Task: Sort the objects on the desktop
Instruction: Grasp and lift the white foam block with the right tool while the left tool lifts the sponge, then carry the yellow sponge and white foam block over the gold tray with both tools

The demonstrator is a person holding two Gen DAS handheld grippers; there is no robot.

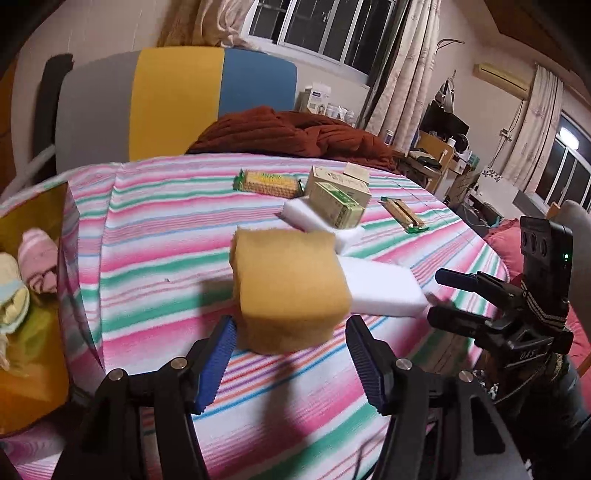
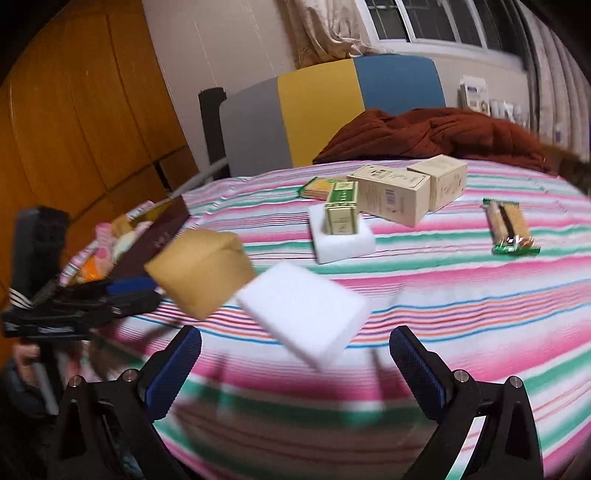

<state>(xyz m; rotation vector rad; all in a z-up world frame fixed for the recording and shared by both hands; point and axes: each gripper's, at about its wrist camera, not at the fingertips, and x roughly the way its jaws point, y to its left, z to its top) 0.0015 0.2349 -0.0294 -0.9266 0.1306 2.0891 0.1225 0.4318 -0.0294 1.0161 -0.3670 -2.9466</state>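
Just ahead of the left gripper [image 1: 291,347], between its parted jaws, sits the sponge [image 1: 290,291] on the striped cloth [image 1: 155,240]. A foam block [image 1: 384,291] lies against the sponge's right side, before the right gripper [image 2: 295,363]. Beyond it, a small carton [image 2: 341,214] stands on a second foam block [image 2: 341,240], with two larger boxes [image 2: 391,199] behind. A biscuit packet [image 2: 511,229] lies far right; an open box [image 1: 33,314] far left.

A lived-in home bedroom at night

A bed with a striped sheet [image 1: 155,236] and padded headboard [image 1: 177,103] fills the room, a rust-red blanket [image 1: 295,134] heaped at its head; curtains [image 1: 402,66] frame dark windows [image 1: 325,26], with a wall air conditioner [image 1: 502,79] and cluttered side furniture [image 1: 436,151].
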